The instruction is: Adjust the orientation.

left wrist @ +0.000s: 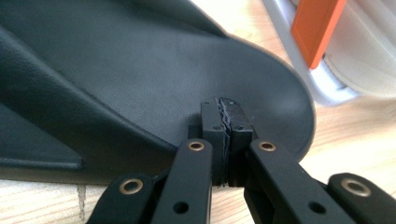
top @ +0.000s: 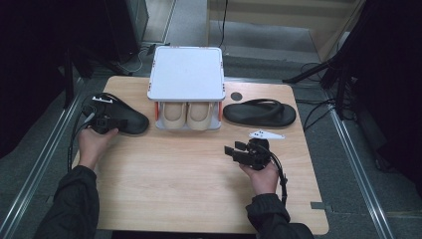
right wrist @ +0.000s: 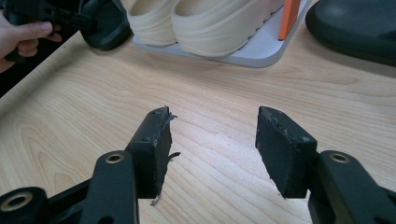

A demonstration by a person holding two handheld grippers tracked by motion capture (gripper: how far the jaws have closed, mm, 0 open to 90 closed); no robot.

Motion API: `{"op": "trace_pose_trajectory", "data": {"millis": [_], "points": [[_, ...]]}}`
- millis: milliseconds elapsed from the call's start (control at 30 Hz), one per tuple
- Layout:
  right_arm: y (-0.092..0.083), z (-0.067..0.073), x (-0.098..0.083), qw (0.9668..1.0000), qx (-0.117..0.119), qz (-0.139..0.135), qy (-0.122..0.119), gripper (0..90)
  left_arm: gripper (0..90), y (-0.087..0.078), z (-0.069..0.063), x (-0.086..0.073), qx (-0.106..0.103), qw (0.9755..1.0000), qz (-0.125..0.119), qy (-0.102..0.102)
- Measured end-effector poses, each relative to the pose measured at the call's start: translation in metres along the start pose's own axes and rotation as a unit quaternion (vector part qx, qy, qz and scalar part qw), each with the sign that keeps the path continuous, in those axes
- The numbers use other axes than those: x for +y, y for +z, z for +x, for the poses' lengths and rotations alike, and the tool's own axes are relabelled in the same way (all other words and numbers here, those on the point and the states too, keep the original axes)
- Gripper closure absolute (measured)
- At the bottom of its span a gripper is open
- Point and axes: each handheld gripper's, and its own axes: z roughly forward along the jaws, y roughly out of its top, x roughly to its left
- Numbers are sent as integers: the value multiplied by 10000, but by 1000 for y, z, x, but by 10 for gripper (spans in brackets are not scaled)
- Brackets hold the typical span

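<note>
A black sandal (top: 124,119) lies at the table's left, beside a small rack (top: 186,72). My left gripper (top: 115,122) rests at its near end. In the left gripper view its pads (left wrist: 224,109) are pressed together over the sandal's footbed (left wrist: 140,79), with nothing seen between them. A second black sandal (top: 259,113) lies right of the rack. My right gripper (top: 230,149) hovers open over bare wood in front of it, its jaws (right wrist: 212,130) wide apart and empty, pointing toward the rack.
Two cream shoes (top: 188,115) stand side by side on the rack's lower shelf (right wrist: 261,51), under its white top. Orange posts (left wrist: 317,28) hold the rack's corners. A dark round hole (top: 236,96) sits in the tabletop behind the right sandal.
</note>
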Motion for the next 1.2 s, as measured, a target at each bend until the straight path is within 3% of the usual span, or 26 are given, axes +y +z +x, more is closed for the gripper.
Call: {"op": "trace_pose_trajectory", "data": {"millis": [67, 200, 733, 933, 1000, 1033, 1100, 1133, 1200], "points": [[0, 2, -1, 10000, -16, 37, -8, 461, 899, -1, 0, -3, -19, 10000, -78, 11], [0, 2, -1, 10000, 2, 17, -17, 461, 898, -4, -1, -4, 45, 10000, 33, 31], [-1, 2, -1, 10000, -11, 1, 25, 461, 889, -25, 7, -24, -78, 9998, 169, 8], [-1, 1, -1, 10000, -29, -2, 36, 461, 881, -35, 10, -33, 58, 9998, 211, -14], [-1, 1, -1, 10000, -25, -8, 35, 461, 860, -38, 10, -33, 14, 9997, 234, -66], [-1, 1, -1, 10000, -28, -2, 30, 461, 848, -40, 11, -32, -102, 9996, 201, -157], [0, 1, 0, 10000, -19, -8, 19, 461, 814, -44, 11, -30, -131, 9997, 96, -181], [0, 1, 0, 10000, -17, -5, 16, 461, 783, -53, 10, -25, -70, 9996, -130, -220], [0, 1, -1, 10000, -11, -8, 13, 462, 712, -59, 11, -21, -17, 9995, -202, -226]]}}
